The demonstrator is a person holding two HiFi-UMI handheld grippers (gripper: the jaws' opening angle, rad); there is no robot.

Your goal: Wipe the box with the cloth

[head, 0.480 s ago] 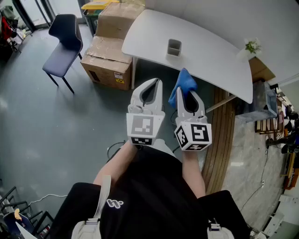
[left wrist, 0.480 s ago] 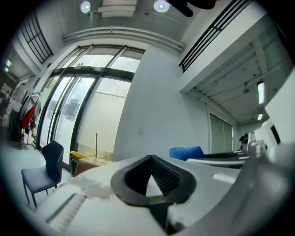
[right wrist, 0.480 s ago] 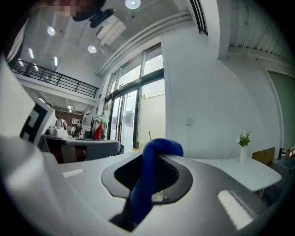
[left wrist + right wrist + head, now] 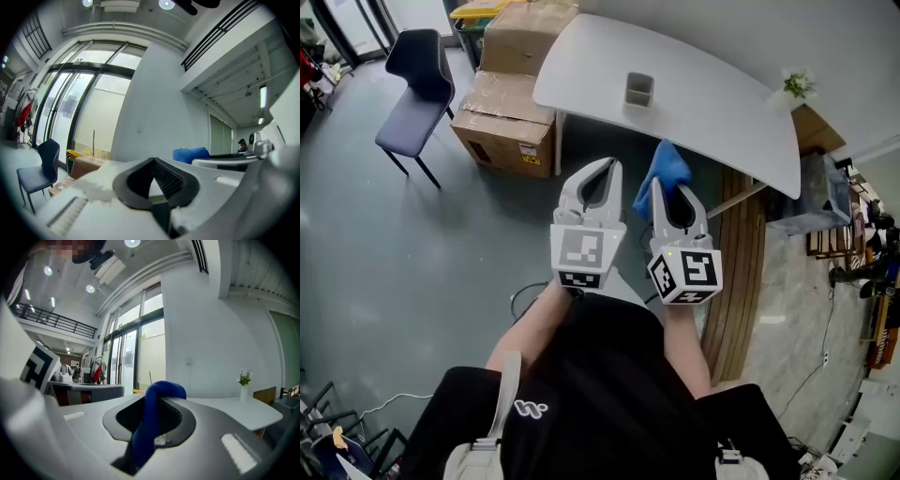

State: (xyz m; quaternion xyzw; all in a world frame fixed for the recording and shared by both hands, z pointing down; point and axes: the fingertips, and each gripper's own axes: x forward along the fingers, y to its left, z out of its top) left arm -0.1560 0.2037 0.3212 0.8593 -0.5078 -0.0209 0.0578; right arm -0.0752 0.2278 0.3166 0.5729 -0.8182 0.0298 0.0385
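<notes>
Beyond the claws, a white table [image 4: 712,108] bears a small open box [image 4: 638,90]. The right gripper [image 4: 668,190] pinches the blue cloth [image 4: 667,164]; the left gripper [image 4: 607,165] has its jaws pressed together.

Blue cloth [image 4: 666,173] bunched btwn right gripper [image 4: 661,192] jaws; small grey box [image 4: 639,91] upright on white table [image 4: 722,103]

Ahead of you: white table [image 4: 712,103] | on it: small grey box [image 4: 639,90] near the middle (open-topped), plant [image 4: 797,84] at the far right corner | below: grey floor [image 4: 384,253] | on it: dark blue chair [image 4: 412,103] to your left, cardboard cartons [image 4: 506,122] just beside the table's left end
</notes>
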